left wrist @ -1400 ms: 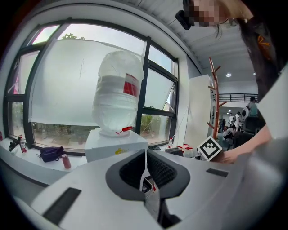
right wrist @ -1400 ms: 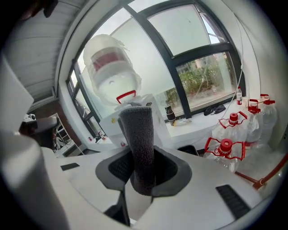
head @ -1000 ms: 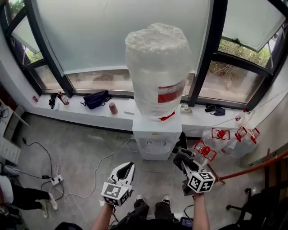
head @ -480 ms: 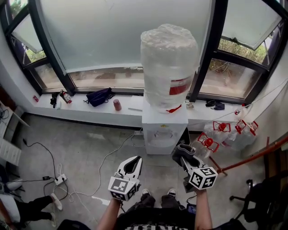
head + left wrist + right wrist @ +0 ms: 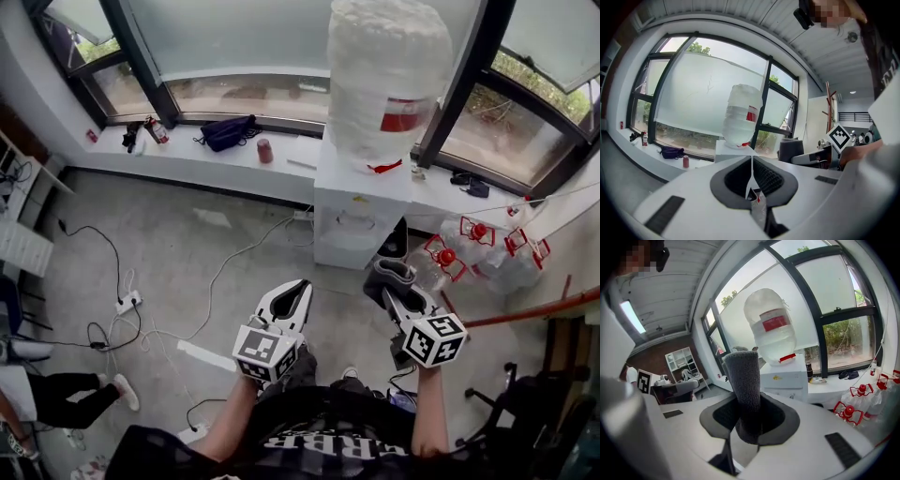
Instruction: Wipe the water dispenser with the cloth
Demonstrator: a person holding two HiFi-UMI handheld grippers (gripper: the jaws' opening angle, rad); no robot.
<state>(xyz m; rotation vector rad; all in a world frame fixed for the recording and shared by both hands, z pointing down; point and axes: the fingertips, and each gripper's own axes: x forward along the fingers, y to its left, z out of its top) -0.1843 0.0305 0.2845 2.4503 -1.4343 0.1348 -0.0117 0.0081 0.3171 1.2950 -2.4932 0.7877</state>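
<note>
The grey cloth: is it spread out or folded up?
Folded. The cloth stands as a thick upright roll, pinched between the right gripper's jaws, not yet touching the water dispenser.

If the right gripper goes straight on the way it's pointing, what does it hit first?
Likely the front of the water dispenser, the cloth in the right gripper touching first; nothing shows between them, though depth is unclear.

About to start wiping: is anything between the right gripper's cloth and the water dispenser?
Nothing visible does. The right gripper holds the grey cloth, and only bare floor lies between it and the water dispenser. The red-handled jugs sit off to the right, outside that path.
</note>
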